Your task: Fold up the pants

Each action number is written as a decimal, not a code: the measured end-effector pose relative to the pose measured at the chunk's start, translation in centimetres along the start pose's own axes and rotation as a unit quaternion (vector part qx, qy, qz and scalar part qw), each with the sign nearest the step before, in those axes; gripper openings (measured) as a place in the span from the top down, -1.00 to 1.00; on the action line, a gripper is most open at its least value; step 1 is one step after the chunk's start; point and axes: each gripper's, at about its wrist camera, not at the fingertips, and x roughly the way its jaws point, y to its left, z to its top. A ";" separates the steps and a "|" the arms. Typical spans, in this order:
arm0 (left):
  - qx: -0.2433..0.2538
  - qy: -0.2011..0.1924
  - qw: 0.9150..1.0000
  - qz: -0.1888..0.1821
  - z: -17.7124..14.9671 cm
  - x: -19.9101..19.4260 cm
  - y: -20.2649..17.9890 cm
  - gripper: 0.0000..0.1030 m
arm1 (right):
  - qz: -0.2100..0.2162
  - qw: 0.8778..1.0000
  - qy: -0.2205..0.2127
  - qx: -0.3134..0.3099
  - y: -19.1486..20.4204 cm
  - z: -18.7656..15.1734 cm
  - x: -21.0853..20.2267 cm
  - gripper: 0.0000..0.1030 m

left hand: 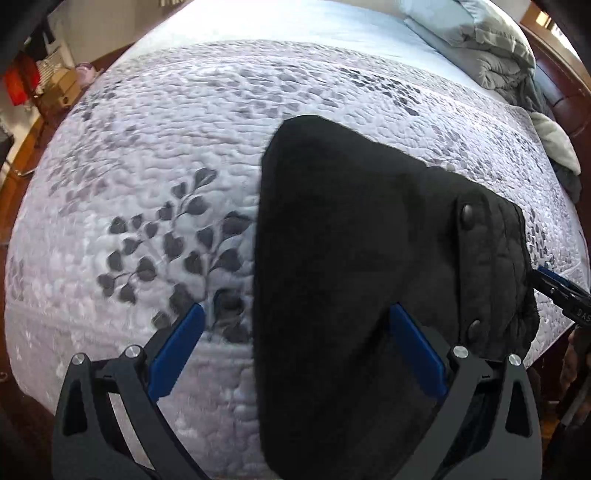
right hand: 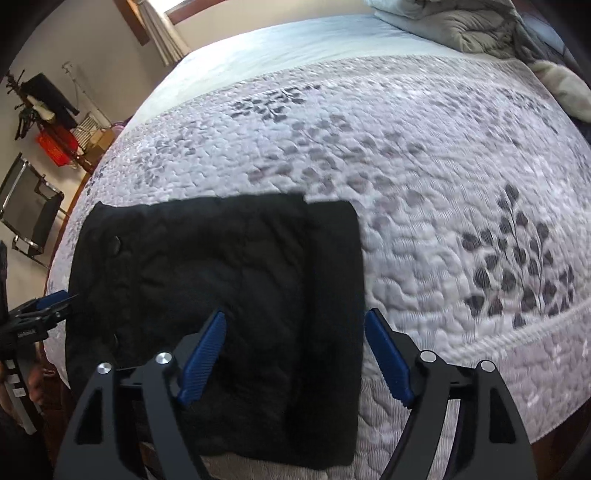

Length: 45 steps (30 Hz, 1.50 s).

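I see the black pants lying folded into a thick rectangle near the front edge of the bed, on the quilted bedspread with its grey leaf print. My right gripper hangs just above the bundle with its blue pads spread wide; the pants' right edge sits between them, but neither pad presses on the cloth. My left gripper is also wide apart and grips nothing, its right pad over the black fabric and its left pad over bare quilt, so the folded edge of the pants runs up between the two. Two round snaps show along the pants' quilted side. At the far end of the bed lies a rumpled grey comforter, with a dark wooden bed frame beside it. Across the room I make out a folding chair, a red crate and a curtained window.
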 end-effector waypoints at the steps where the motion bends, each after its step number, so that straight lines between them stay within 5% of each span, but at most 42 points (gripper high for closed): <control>1: 0.002 -0.006 1.000 0.007 -0.2 -0.4 -0.2 -0.94 | 0.003 1.000 0.001 0.004 -0.3 -0.3 0.0 -0.52; 11: 0.033 -0.069 0.997 0.015 -2.3 -5.6 -3.5 -0.94 | -0.009 1.000 0.014 0.010 -0.8 -2.7 -0.5 -0.64; 22: 0.052 -0.076 0.995 0.024 -3.8 -6.0 -3.9 -0.94 | 0.025 0.998 0.031 0.047 -2.0 -3.7 0.6 -0.81; 27: 0.042 -0.007 0.998 -0.046 -3.3 -2.3 -1.2 -0.94 | 0.045 0.997 0.045 0.043 -2.1 -3.3 1.3 -0.83; 32: -0.013 0.055 0.990 -0.131 -3.1 1.2 3.5 -0.94 | 0.069 0.994 0.058 0.055 -2.7 -3.2 2.5 -0.88; 39: -0.028 0.095 0.966 -0.238 -3.6 4.3 6.1 -0.94 | 0.099 0.990 0.073 0.069 -3.0 -3.1 3.7 -0.91; 45: -0.067 0.135 0.937 -0.314 -3.9 7.3 7.0 -0.94 | 0.128 0.985 0.085 0.078 -3.0 -2.7 4.8 -0.91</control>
